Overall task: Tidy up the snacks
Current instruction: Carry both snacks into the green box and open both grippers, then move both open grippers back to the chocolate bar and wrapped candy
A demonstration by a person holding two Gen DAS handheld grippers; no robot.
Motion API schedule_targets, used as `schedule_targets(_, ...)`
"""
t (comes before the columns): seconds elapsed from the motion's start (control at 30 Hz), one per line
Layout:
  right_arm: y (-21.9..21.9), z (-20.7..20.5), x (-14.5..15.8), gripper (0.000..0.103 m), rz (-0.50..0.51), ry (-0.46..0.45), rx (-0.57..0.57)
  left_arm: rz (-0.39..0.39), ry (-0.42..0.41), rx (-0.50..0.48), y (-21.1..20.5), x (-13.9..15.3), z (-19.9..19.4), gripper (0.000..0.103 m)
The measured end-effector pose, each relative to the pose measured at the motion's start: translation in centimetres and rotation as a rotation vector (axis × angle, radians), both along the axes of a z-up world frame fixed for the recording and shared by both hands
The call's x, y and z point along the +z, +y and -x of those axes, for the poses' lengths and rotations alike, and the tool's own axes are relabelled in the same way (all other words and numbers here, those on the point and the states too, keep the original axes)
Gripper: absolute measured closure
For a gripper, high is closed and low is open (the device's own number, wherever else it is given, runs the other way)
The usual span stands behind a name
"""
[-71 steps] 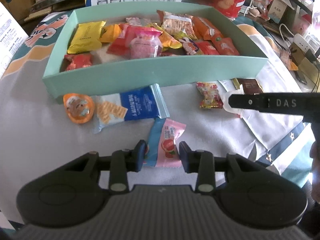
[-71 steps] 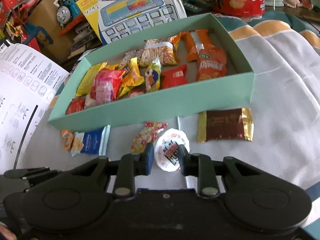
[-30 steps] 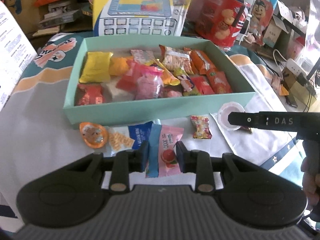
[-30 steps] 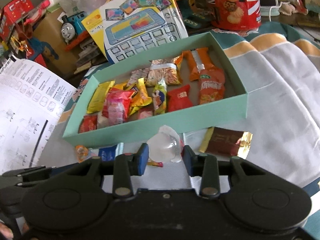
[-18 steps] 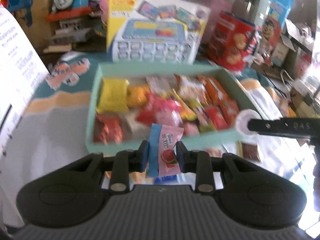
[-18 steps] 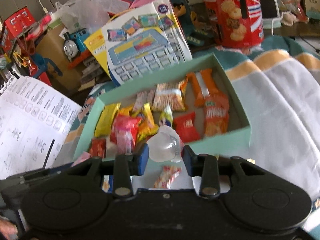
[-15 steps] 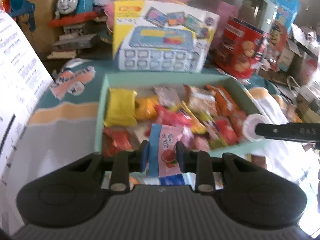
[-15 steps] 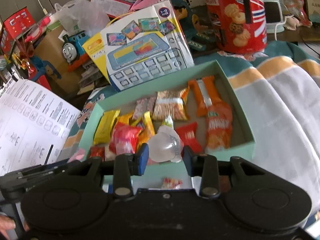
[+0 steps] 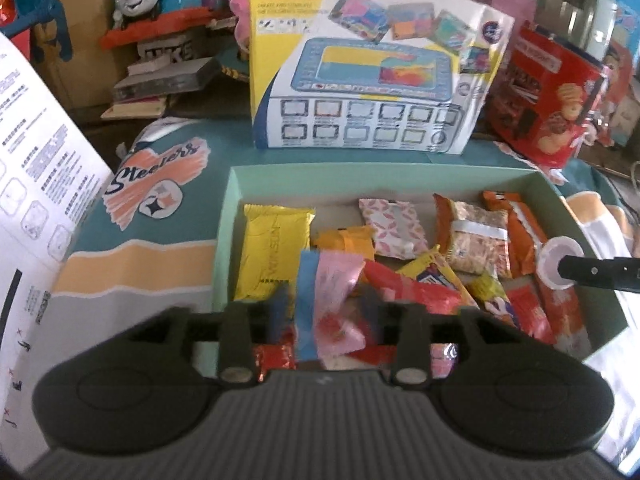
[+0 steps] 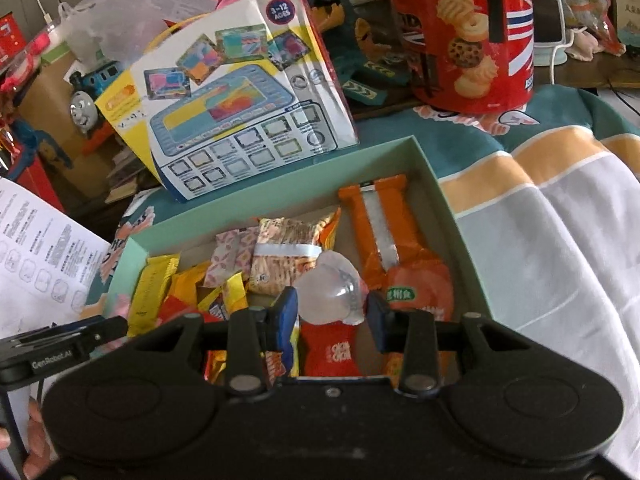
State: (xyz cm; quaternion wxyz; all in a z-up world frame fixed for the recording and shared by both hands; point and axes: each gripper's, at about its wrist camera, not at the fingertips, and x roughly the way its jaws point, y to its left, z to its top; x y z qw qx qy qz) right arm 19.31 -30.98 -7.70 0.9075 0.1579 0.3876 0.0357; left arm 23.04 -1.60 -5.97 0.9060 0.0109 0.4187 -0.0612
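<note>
So the mint green box (image 9: 224, 216) is basically stuffed with snacks: a yellow packet (image 9: 272, 252) on its left side, a pink patterned wrapper (image 9: 390, 228) toward the back, a noodle-looking pack (image 9: 476, 240) with a white band, and a long orange wrapper (image 10: 380, 232) on the right, with a red pouch (image 10: 332, 352) at the front. More yellow and red wrappers are piled in the middle, too jumbled to tell apart.

The left gripper (image 9: 330, 316) is over the front of the box and its jaws are opening. The pink and blue sachet (image 9: 328, 304) sits between them, smeared with blur, and the pads look clear of it, so it seems loose over the pile. Its lower end is hidden behind the gripper body.

The right gripper (image 10: 332, 312) has its jaws opening a little too, but they pinch a clear jelly cup (image 10: 332, 292) above the red pouch. In the left view only the cup's white lid (image 9: 556, 264) and one black finger show at the right edge.

The box sits on a bedspread (image 10: 540, 240), teal, orange and white, not a desk as far as I can tell. Behind it are a toy tablet carton (image 9: 360, 72) and a red biscuit tin (image 10: 464, 36), the tin cut off at the top
</note>
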Motion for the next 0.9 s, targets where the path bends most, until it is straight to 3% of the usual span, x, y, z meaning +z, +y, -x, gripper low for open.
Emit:
schedule_targets(0.03, 0.0, -0.1, 0.0, 0.055, -0.001, -0.003, -0.001, -0.002, -0.003, 0.009, -0.1, 0.0, 0.0, 0.020)
schedule_targets(0.07, -0.2, 0.0, 0.0, 0.047, -0.004, -0.007, 0.000, -0.008, -0.012, 0.016, -0.3, 0.0, 0.2, 0.013)
schedule_targets(0.1, -0.3, 0.1, 0.1, 0.023, -0.005, -0.012, -0.002, -0.016, -0.022, 0.020, -0.4, 0.0, 0.4, 0.003)
schedule_targets(0.13, -0.3, 0.3, 0.2, 0.003, -0.001, -0.020, -0.010, -0.027, -0.029, 0.022, -0.6, 0.0, 0.6, 0.000)
schedule_targets(0.17, -0.3, 0.7, 0.4, 0.000, 0.002, -0.035, -0.020, -0.035, -0.032, 0.020, -0.8, 0.0, 0.8, 0.000)
schedule_targets(0.53, -1.6, 4.1, 1.6, 0.000, -0.035, -0.028, -0.045, -0.022, -0.009, -0.029, -2.5, 1.1, 4.2, 0.000)
schedule_targets(0.9, -3.9, 9.5, 1.9, 0.000, 0.001, -0.054, -0.061, 0.029, 0.009, -0.079, -4.4, 1.9, 9.0, 0.000)
